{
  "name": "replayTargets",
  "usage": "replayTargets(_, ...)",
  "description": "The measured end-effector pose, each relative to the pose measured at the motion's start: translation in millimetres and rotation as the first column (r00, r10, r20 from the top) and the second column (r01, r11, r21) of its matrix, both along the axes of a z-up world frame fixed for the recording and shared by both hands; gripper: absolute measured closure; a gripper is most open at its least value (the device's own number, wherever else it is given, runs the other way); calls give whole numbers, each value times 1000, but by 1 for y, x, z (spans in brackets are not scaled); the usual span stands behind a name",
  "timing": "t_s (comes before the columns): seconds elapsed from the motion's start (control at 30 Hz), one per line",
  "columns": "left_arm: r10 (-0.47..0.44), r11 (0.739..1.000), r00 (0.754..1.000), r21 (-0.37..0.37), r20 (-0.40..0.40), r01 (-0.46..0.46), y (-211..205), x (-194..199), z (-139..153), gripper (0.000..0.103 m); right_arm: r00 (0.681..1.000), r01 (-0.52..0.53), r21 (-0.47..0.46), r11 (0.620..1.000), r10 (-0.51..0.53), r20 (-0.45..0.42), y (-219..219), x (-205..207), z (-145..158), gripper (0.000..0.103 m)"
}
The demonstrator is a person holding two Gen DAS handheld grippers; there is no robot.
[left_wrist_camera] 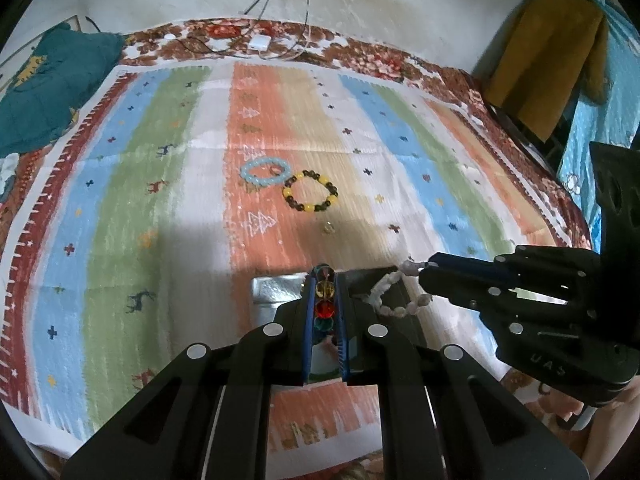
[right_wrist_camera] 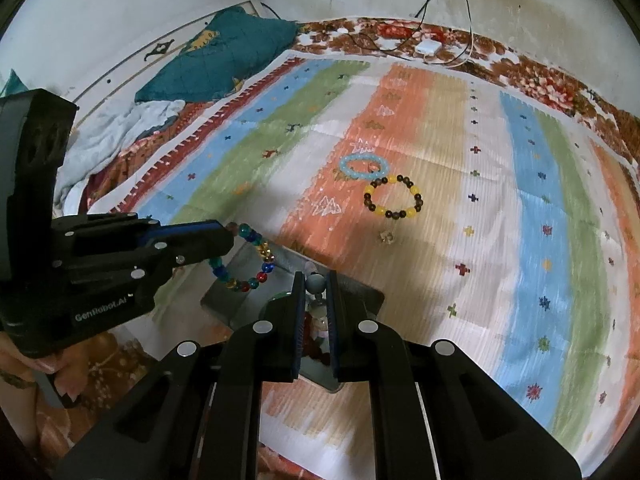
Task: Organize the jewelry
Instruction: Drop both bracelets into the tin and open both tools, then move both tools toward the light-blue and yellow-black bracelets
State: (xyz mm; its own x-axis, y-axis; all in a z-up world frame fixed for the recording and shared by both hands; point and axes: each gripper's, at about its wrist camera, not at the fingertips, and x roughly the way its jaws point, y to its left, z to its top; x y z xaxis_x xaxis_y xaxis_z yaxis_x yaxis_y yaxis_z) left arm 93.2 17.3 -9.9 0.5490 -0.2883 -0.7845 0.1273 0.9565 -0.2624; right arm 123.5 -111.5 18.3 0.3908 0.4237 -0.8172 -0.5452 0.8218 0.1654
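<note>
My left gripper is shut on a multicoloured bead bracelet, which hangs from it in the right wrist view. My right gripper is shut on a pale whitish bead bracelet, seen dangling in the left wrist view. Both hang over a shiny metal tray, also in the right wrist view. A light blue bracelet and a yellow-and-brown bracelet lie on the striped cloth farther away, also in the right wrist view. A small clear item lies near them.
A striped cloth covers a floral bed cover. A teal pillow lies at the far left. A white charger with cables is by the wall. A mustard garment hangs at the right.
</note>
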Motion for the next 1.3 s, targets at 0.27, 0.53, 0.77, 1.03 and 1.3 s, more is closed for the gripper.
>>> replayTargets(0.27,105,994,994,24,-19,-105,23,8,-4,47,999,41,-51,998,-42,-13,-5,6,-13,53)
replayTargets(0.53,193,981,981,35,-31,-192,41,19,-10,8,996,92,-75,993,-93,-12,-12,18,-21,31)
replayTargets(0.77,250,966,966,79,-60,-246,51,32,-22,6,985,172,-57,983,-173,-11,-25,36,-24,13)
replayTargets(1.03,265,962,964,74,-38,-262,54,47,-24,6,971,241,-67,968,-240,22,-31,54,-28,10)
replayTargets(1.3,247,965,968,95,-31,-243,55,60,-31,6,962,272,-75,960,-270,31,-29,74,-39,9)
